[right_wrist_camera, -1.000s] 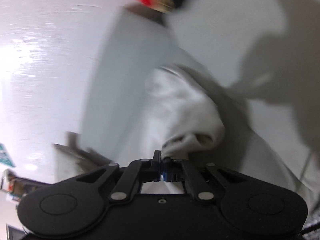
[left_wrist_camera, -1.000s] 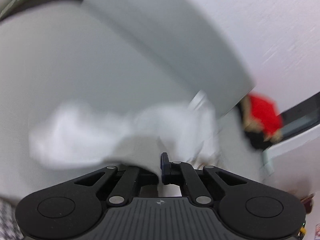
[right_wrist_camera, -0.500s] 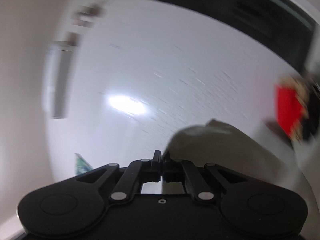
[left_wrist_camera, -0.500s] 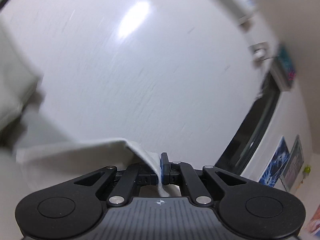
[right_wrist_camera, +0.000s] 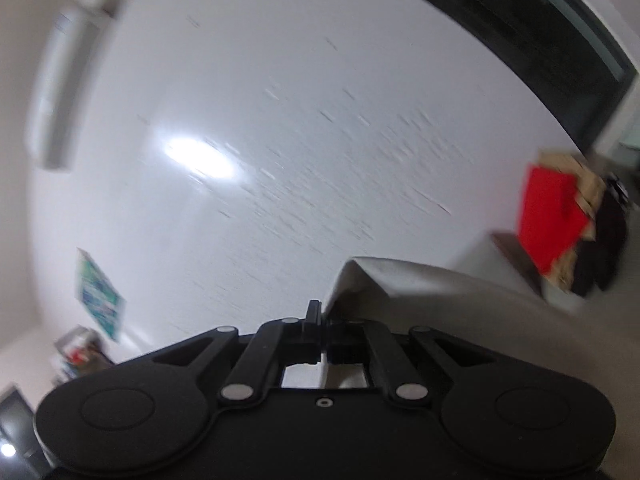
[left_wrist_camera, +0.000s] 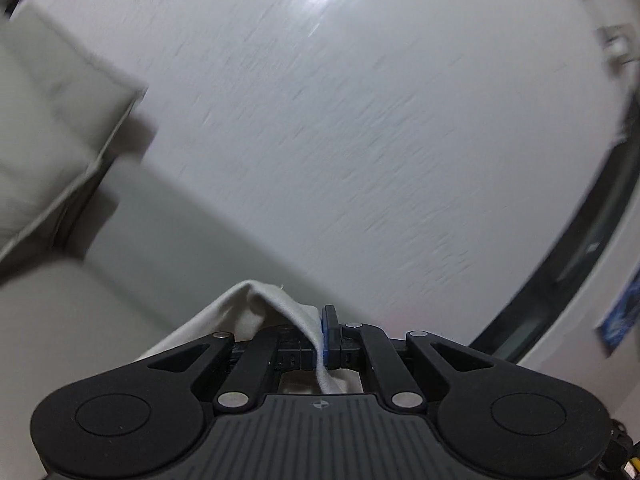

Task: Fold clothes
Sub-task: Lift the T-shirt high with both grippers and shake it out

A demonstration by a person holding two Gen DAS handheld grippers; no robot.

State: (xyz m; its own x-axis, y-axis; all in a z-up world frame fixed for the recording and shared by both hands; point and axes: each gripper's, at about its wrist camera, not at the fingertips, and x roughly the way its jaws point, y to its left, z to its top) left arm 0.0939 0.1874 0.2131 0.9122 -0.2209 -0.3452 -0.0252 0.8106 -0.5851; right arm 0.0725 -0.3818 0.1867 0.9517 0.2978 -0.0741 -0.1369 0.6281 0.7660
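Two grippers are in view, one per wrist camera, and both are clamped on the same kind of pale fabric.

Left gripper (left_wrist_camera: 323, 334): jaws together, pinching one fold of a white garment (left_wrist_camera: 256, 312). The cloth rises to a small peak just ahead of the fingertips, then falls away to the lower left over the gripper's linkage. A narrow strip also hangs down between the fingers toward the gripper body. One blue pad is visible at the pinch point.

Right gripper (right_wrist_camera: 320, 326): jaws together, pinching one edge of pale cloth (right_wrist_camera: 420, 292). From the fingertips the fabric lifts to a corner and spreads to the right, filling the lower right of the view. Whether this is the same garment as in the left view cannot be told from the frames.

Surroundings, left view: one large white wall (left_wrist_camera: 380, 140) with one bright light reflection near the top; one pale cushioned block (left_wrist_camera: 52, 120) at the left edge; one dark frame (left_wrist_camera: 568, 264) curving along the right; one blue poster (left_wrist_camera: 624, 312) at the far right.

Surroundings, right view: the white wall (right_wrist_camera: 320, 120) carries one light reflection; one green poster (right_wrist_camera: 98, 292) at the lower left; one red item (right_wrist_camera: 548, 216) at the right, with dark and tan material beside it, too blurred to identify. Both views show motion blur.
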